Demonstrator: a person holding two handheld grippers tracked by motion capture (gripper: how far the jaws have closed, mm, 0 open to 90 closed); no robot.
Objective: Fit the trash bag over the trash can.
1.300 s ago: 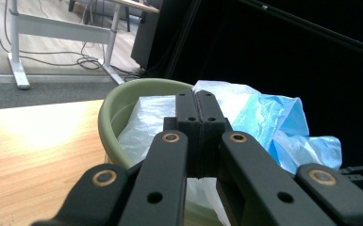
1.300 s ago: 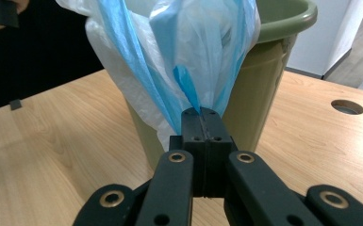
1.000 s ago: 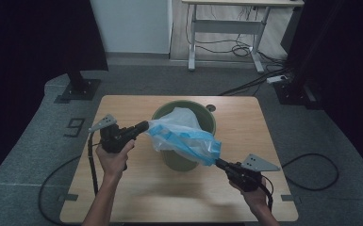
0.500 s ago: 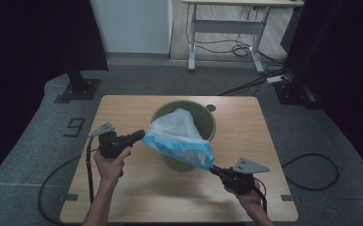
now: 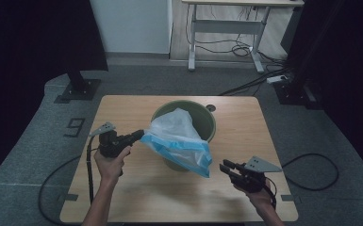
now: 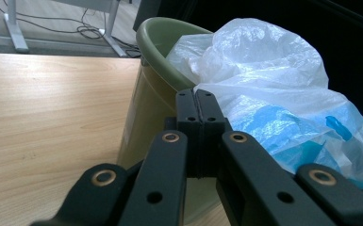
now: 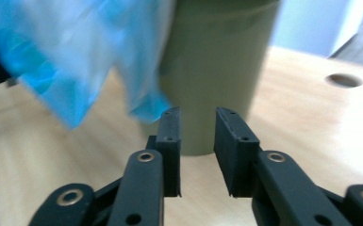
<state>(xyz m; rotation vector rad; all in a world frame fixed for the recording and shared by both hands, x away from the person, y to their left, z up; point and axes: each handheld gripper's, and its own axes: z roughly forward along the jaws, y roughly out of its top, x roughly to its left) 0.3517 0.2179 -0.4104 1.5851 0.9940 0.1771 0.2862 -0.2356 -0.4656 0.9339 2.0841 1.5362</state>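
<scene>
Wooden table (image 5: 122, 188): bag (image 5: 179, 141) pinched by left gripper (image 5: 139, 135) (right gripper (image 5: 225, 168) just released).

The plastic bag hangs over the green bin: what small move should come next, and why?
Probably bring the right gripper back to the bag's loose blue corner and close on it. Its fingers have just been opening, with nothing between them, while the left gripper is shut at the other edge. The bag drapes across the bin's rim, not lining it.

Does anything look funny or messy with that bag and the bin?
Yes. The plastic bag isn't sitting neatly in the green bin: it drapes over the near rim and hangs outside. The left gripper pinches one corner; the right gripper is open, holding nothing.
</scene>
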